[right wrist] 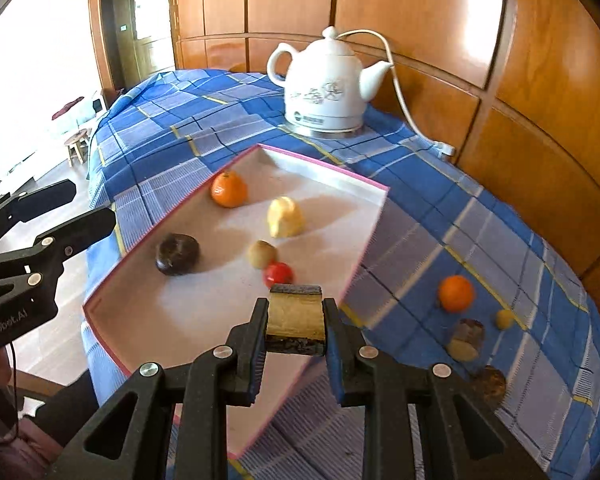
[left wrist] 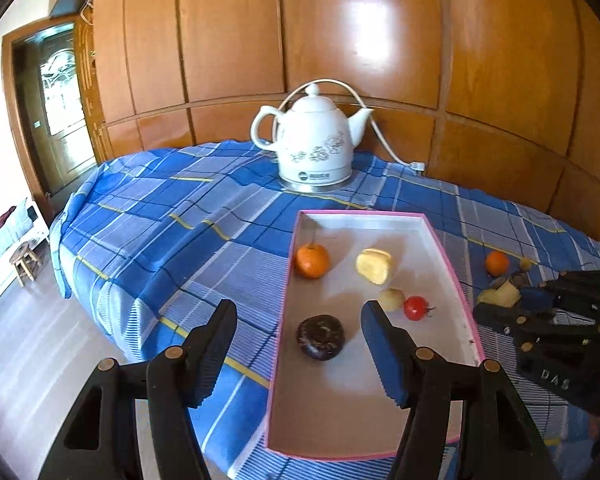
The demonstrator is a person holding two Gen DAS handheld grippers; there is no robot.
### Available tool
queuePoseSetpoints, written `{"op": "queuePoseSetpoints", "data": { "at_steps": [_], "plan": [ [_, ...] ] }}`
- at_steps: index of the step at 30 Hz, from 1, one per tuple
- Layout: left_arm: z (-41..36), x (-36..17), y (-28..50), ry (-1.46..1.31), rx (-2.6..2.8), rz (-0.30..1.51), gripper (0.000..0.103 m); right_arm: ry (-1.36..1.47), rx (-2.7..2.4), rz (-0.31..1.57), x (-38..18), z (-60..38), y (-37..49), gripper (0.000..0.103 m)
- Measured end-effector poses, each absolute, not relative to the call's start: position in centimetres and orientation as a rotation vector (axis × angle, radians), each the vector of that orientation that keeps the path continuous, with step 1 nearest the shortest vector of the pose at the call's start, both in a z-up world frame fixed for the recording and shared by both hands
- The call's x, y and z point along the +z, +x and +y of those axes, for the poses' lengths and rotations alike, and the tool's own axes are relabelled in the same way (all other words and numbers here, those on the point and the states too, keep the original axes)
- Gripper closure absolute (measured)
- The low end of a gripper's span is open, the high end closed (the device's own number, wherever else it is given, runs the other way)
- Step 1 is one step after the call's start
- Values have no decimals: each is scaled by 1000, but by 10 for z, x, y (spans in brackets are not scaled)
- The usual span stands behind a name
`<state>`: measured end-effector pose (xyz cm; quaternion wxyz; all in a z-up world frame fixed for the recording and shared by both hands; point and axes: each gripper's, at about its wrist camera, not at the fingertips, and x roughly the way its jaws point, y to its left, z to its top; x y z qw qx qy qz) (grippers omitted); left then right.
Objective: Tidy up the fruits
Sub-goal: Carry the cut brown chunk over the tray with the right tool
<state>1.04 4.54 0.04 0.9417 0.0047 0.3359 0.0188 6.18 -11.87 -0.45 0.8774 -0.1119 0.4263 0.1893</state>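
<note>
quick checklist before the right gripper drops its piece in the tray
1. Grip: right gripper shut on the cut fruit piece: ok.
2. Position: piece over the tray near its right rim, as far as the right wrist view shows: cannot tell.
3. Landing spot: bare floor near the tomato: ok.
4. Left gripper open, empty, over the tray's near end: not ok.
5. Fruit left on the cloth, e.g. orange: not ok.

The left gripper (left wrist: 300, 354) hangs with fingers apart over the pink-rimmed tray (left wrist: 454, 276), empty. In the tray a dark round fruit (left wrist: 320, 336) lies between the fingers, an orange (left wrist: 312, 260) at twelve o'clock of it, a tomato (left wrist: 416, 308) at three. The right gripper (left wrist: 500, 300) holds a yellowish piece (left wrist: 504, 295) beside the tray's right rim.
</note>
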Motion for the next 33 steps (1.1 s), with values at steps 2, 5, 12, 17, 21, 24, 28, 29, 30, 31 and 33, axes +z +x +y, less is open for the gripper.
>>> {"op": "queuePoseSetpoints", "data": {
  "at_steps": [2, 5, 12, 17, 21, 24, 28, 29, 30, 31, 33],
  "plan": [
    [53, -1, 10, -2, 56, 685, 38, -230, 379, 893, -7, -111, 64, 78],
    [63, -3, 8, -18, 82, 686, 38, -228, 334, 880, -9, -100, 65, 78],
    [77, -6, 6, -37, 115, 692, 38, -217, 250, 818, -4, -85, 61, 78],
    [77, -6, 5, -36, 106, 689, 38, -188, 216, 794, -2, -87, 61, 78],
    [73, -7, 6, -30, 94, 690, 38, -170, 182, 785, 0, -94, 62, 78],
    [72, -8, 6, -33, 90, 694, 38, -159, 169, 787, -1, -98, 64, 78],
    [71, -9, 7, -37, 92, 698, 38, -156, 167, 787, -1, -99, 65, 78],
    [71, -9, 8, -37, 92, 698, 38, -156, 168, 787, -1, -98, 65, 78],
    [71, -9, 8, -37, 92, 699, 38, -157, 171, 786, -2, -98, 65, 78],
    [70, -9, 8, -36, 92, 700, 38, -160, 174, 786, -2, -97, 65, 78],
    [71, -10, 8, -36, 91, 701, 38, -166, 182, 788, -3, -94, 64, 78]
  ]
}}
